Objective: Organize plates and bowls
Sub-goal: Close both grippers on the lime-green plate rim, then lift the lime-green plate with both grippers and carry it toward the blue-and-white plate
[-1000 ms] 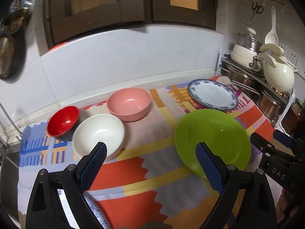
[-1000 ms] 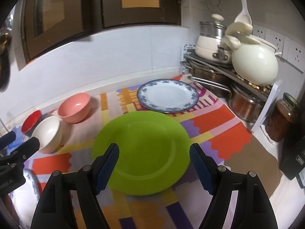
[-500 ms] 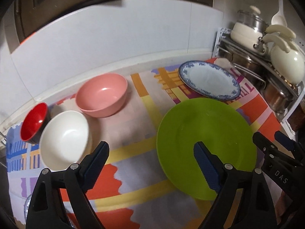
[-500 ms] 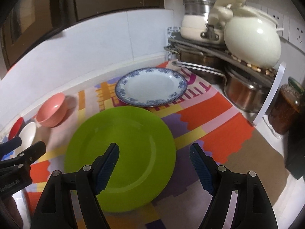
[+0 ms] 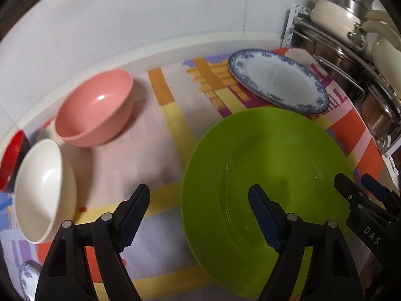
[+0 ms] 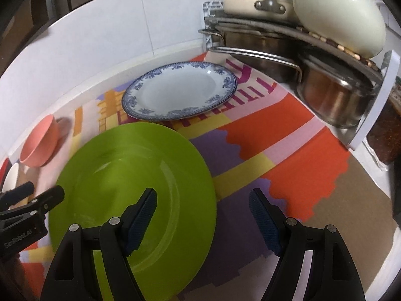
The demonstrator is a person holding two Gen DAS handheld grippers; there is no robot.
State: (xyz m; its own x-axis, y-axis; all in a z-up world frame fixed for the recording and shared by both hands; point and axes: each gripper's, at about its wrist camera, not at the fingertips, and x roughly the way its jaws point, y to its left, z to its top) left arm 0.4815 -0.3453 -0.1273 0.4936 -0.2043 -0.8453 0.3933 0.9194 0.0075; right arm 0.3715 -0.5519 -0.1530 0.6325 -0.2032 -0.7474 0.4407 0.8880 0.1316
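- We hold the left gripper (image 5: 199,215) above the left rim of the green plate (image 5: 265,175); its jaws are closing, with that rim between them, pads not touching.
- Our right gripper (image 6: 203,215) gapes wide astride the plate's right rim, gripping nothing.
- The green plate lies flat on the patterned mat (image 6: 288,150), just in front of the blue-rimmed plate (image 6: 179,91).
- Pink bowl (image 5: 94,107), white bowl (image 5: 42,188) and red bowl (image 5: 10,160) sit to the left.
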